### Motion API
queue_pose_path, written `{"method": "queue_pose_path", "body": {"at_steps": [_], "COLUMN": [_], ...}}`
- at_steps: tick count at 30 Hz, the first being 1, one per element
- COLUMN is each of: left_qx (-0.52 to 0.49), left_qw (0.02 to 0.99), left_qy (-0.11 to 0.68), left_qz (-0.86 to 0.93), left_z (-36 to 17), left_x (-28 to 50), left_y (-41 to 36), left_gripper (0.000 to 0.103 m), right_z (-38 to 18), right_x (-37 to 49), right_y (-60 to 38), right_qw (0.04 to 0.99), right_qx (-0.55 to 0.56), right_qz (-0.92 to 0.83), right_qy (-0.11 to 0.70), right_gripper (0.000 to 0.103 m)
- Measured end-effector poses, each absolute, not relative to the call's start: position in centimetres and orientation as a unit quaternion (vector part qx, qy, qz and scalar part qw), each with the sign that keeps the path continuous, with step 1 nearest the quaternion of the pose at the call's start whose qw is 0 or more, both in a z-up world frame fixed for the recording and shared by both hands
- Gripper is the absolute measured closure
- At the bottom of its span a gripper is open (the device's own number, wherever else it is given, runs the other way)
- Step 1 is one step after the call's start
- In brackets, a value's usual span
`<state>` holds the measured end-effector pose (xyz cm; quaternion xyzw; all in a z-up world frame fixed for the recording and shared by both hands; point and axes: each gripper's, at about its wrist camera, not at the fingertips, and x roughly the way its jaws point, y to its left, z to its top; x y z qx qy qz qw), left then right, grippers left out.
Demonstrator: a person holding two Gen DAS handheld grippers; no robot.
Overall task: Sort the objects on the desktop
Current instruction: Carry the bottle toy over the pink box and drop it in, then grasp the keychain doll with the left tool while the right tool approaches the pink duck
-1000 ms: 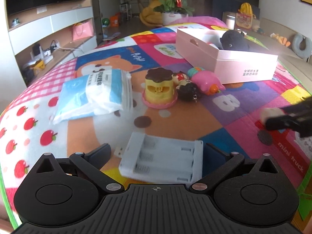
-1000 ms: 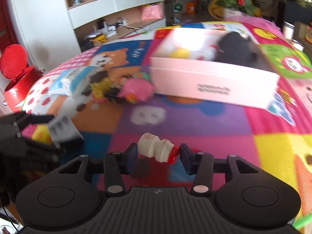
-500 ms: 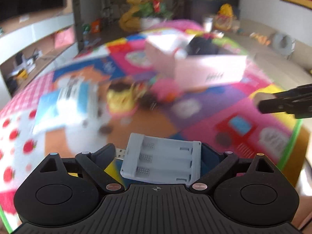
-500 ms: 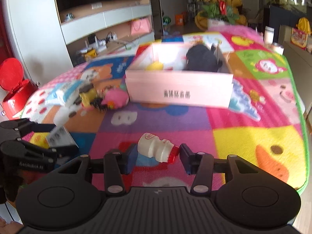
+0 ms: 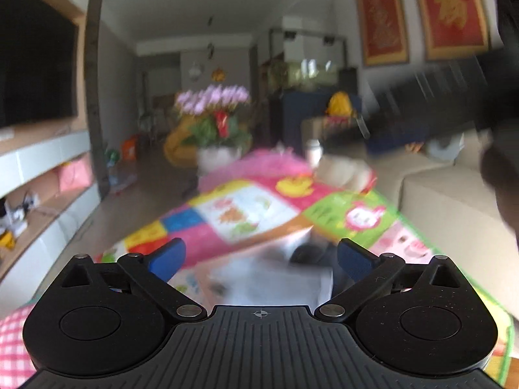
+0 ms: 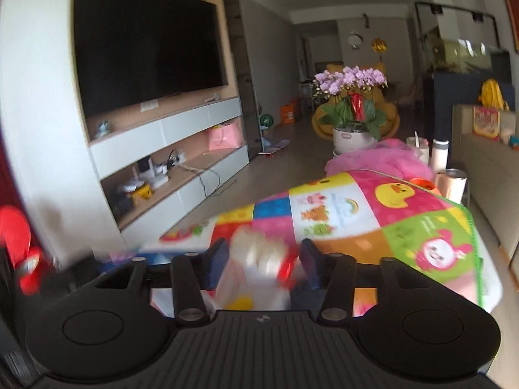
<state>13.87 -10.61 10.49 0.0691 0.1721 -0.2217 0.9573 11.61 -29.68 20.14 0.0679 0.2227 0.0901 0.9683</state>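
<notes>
White blurred bottle (image 6: 259,259) is seen between the opening right gripper (image 6: 261,256) jaws, pads apart; a pale blurred battery case (image 5: 272,282) lies below the wide-open left gripper (image 5: 259,256).

Matt black plastic hand-held gripper (image 5: 259,256) over a soft, fleecy cloth blanket (image 5: 246,207).

You face a living room: a dark television (image 6: 146,48) on the left wall, potted orchids (image 6: 353,103) ahead, red framed pictures (image 5: 418,16) right.
</notes>
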Motion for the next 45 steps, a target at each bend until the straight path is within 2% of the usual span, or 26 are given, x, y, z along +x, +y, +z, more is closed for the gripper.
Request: {"method": "queue_pose_path", "body": {"at_steps": [5, 13, 20, 25, 27, 29, 36, 37, 38, 45], "left_qx": [0.060, 0.075, 0.022, -0.040, -0.053, -0.065, -0.093, -0.095, -0.096, -0.094], "left_qw": [0.954, 0.949, 0.954, 0.953, 0.950, 0.947, 0.943, 0.943, 0.943, 0.943], "left_qy": [0.214, 0.269, 0.291, 0.299, 0.308, 0.313, 0.319, 0.318, 0.318, 0.319], "left_qz": [-0.200, -0.145, -0.066, -0.032, -0.026, -0.024, -0.027, -0.028, -0.028, -0.028], "left_z": [7.7, 2.6, 0.6, 0.2, 0.0, -0.2, -0.6, -0.6, -0.6, -0.6], "left_x": [10.9, 3.6, 1.6, 1.9, 2.1, 2.2, 2.3, 2.2, 2.2, 2.1], "left_y": [-7.5, -1.8, 2.2, 4.4, 4.7, 5.0, 5.8, 5.8, 5.8, 5.7], "left_gripper": [0.000, 0.000, 0.000, 0.000, 0.000, 0.000, 0.000, 0.000, 0.000, 0.000], "right_z": [19.0, 14.0, 11.5, 7.8, 6.4, 5.1, 2.6, 2.4, 2.2, 2.5], "right_x": [14.6, 11.9, 9.1, 6.7, 6.3, 6.7, 9.8, 10.0, 10.0, 6.6], "right_y": [-29.3, -28.7, -25.3, -20.6, -19.1, -17.9, -16.6, -16.5, -16.4, -16.9], "right_qw": [0.967, 0.955, 0.950, 0.940, 0.934, 0.927, 0.908, 0.905, 0.903, 0.888], "right_qx": [0.089, 0.081, 0.038, -0.031, -0.045, -0.039, 0.062, 0.071, 0.073, 0.044], "right_qz": [0.071, 0.049, 0.073, 0.116, 0.126, 0.134, 0.155, 0.159, 0.161, 0.209], "right_qy": [0.228, 0.280, 0.300, 0.321, 0.331, 0.348, 0.383, 0.389, 0.392, 0.407], "right_gripper": [0.033, 0.028, 0.018, 0.016, 0.020, 0.035, 0.036, 0.041, 0.053, 0.057]}}
